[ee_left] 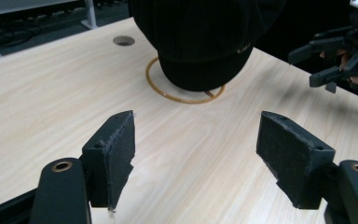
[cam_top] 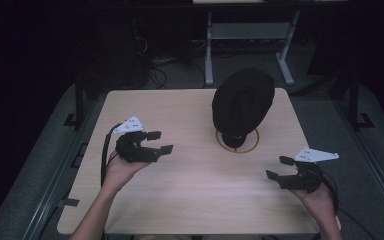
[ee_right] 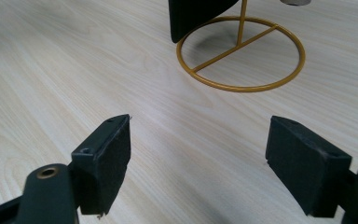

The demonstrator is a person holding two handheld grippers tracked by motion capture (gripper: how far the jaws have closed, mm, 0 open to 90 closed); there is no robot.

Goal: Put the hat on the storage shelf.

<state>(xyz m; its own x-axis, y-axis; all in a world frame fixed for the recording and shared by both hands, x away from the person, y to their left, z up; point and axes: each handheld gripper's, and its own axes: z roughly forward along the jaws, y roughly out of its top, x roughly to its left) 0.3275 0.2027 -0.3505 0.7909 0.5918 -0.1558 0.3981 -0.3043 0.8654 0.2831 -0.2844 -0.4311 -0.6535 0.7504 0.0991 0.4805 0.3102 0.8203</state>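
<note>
Wide pale wooden counter (cam_top: 190,200), bare apart from one item toward the far right corner. Black cap (cam_top: 242,102) perched on a thin gold wire stand (cam_top: 237,145), brim hanging low over the ring base. Probably soft cloth: light, floppy, likely to crumple or sag under a pinch, not fragile. Stiffest part most likely the brim and the banded rim, so best taken there, one tong on each side, then lifted straight up off the stand. Stand looks light too, and may tip or drag along if the cap catches. Left tongs (cam_top: 160,141) over the left edge area, well apart from the cap, spread wide and empty. Right tongs (cam_top: 279,167) near the right edge, also spread wide, nothing between.
</note>
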